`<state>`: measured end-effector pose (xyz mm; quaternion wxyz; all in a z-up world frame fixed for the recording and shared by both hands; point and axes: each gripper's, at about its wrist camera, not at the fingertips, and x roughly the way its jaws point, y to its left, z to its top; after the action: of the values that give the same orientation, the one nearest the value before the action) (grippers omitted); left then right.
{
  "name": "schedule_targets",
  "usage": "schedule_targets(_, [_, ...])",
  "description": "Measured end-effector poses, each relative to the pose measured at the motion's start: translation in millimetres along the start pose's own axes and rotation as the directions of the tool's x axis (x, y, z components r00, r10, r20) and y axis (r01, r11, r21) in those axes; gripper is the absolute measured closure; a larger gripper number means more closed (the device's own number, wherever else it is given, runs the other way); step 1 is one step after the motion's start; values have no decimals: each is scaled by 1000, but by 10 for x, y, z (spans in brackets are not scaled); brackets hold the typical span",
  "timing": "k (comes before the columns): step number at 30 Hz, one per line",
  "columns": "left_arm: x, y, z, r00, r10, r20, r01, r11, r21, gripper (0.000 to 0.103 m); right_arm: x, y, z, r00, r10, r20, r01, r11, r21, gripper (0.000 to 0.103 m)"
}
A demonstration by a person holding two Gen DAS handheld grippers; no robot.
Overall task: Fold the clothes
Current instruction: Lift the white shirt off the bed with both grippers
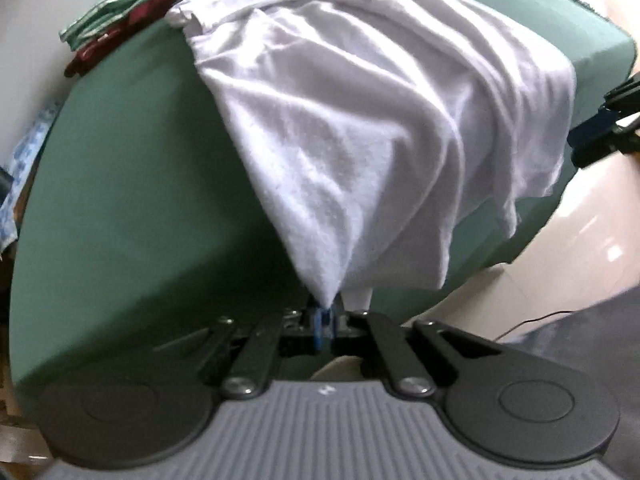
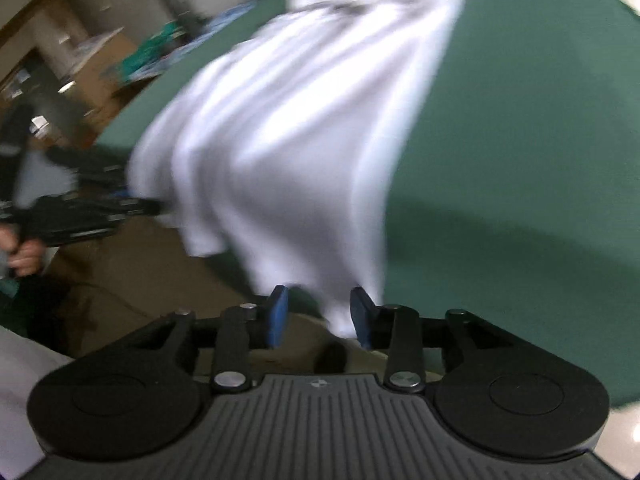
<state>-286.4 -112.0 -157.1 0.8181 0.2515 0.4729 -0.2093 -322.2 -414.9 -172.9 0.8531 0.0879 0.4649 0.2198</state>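
Note:
A white garment (image 1: pixel 360 112) lies rumpled across the green table (image 1: pixel 132 184) and hangs over its near edge. My left gripper (image 1: pixel 323 326) is shut on a corner of the garment, which pulls taut up from its blue pads. In the right wrist view the same white garment (image 2: pixel 288 152) stretches toward me, blurred. My right gripper (image 2: pixel 320 318) is open, its blue pads (image 2: pixel 277 316) apart, with a tip of the cloth hanging beside the right pad. The left gripper also shows in the right wrist view (image 2: pixel 132 204), at the garment's left corner.
A folded stack of striped green and dark red clothes (image 1: pixel 116 20) sits at the table's far left corner. Pale floor (image 1: pixel 580 240) lies past the table's right edge. The green table surface (image 2: pixel 520 140) spreads to the right. Cluttered shelves and boxes (image 2: pixel 80 48) stand behind.

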Motion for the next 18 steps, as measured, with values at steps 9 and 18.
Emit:
schedule_targets(9, [11, 73, -8, 997, -76, -1, 76, 996, 34, 51, 117, -57, 23, 996, 69, 64, -62, 993, -104, 57])
schedule_targets(18, [125, -170, -36, 996, -84, 27, 79, 982, 172, 34, 442, 70, -9, 996, 77, 46, -61, 958, -279, 59])
